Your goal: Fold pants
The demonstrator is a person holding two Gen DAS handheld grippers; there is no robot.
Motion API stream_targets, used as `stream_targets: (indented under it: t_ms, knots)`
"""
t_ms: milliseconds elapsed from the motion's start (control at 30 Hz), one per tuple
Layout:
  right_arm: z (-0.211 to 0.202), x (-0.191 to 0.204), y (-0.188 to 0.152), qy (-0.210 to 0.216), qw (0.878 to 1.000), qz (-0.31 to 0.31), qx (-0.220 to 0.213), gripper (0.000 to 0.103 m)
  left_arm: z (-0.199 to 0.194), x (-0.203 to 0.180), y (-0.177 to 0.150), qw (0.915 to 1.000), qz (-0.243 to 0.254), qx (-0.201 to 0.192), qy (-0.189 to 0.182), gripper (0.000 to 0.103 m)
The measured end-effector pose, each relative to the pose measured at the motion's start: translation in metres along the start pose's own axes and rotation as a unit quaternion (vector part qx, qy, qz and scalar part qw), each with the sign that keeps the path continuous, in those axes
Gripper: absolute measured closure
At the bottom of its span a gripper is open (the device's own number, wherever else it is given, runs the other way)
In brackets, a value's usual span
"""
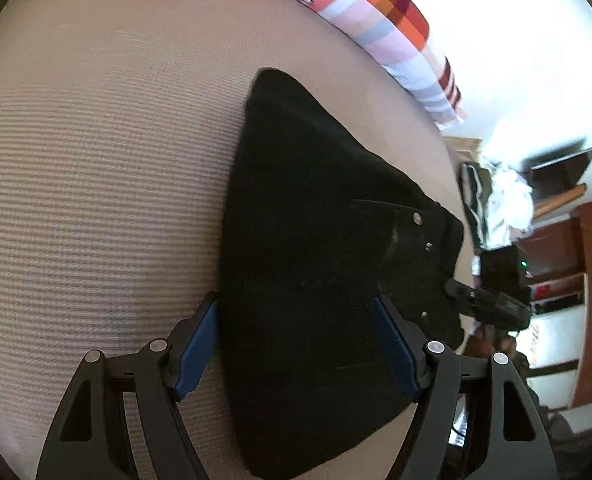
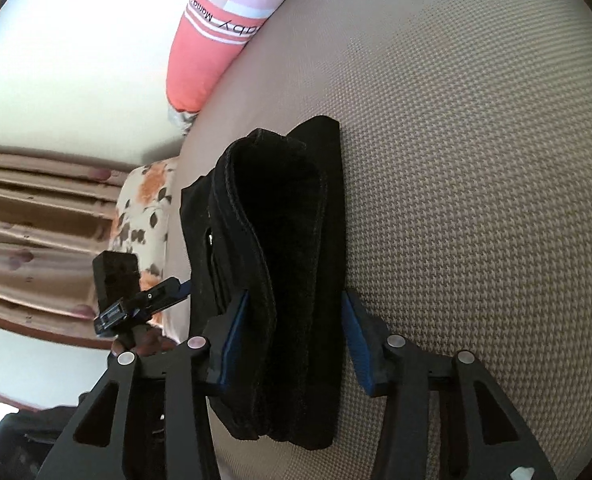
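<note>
Black pants [image 1: 315, 260] lie folded into a thick stack on a beige woven mattress [image 1: 96, 200]. In the right wrist view the pants [image 2: 280, 260] show stacked layers with the waistband on top. My left gripper [image 1: 296, 344] is open, its blue-padded fingers [image 1: 198, 344] standing on either side of one end of the stack. My right gripper [image 2: 292, 340] is open and straddles the other end. Each gripper shows in the other's view: the right one [image 1: 491, 300] at the waistband end, the left one [image 2: 136, 304] beyond the stack's left edge.
A pink and checked striped pillow [image 1: 375, 16] lies at the mattress's far edge. A floral cushion [image 2: 144, 208] and brown curtains [image 2: 36, 232] are beyond the bed. Wooden shelves and heaped clothes [image 1: 507, 200] stand past the bed edge.
</note>
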State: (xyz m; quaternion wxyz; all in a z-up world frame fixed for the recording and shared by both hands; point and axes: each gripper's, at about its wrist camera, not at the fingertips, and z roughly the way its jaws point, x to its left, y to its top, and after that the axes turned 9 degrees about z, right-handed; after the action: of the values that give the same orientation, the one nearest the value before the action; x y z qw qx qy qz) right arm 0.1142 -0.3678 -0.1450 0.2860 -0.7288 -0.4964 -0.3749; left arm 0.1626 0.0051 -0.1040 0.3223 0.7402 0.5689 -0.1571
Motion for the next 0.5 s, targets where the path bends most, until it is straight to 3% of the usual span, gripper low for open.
stream_targets:
  t_ms: [333, 400, 500]
  knots:
    - [0.017, 0.002, 0.015, 0.021, 0.999, -0.006, 0.025, 0.069, 0.012, -0.006, 0.015, 0.9994, 0.017, 0.002, -0.029, 0.029]
    - [0.02, 0.004, 0.014, 0.02, 1.0, -0.01, 0.019, 0.071, 0.013, -0.009, 0.016, 0.9995, 0.02, -0.006, -0.023, 0.029]
    - [0.018, 0.005, 0.009, 0.016, 1.0, -0.011, 0.004, 0.072, 0.011, -0.013, 0.011, 0.9993, 0.03, -0.016, 0.012, 0.04]
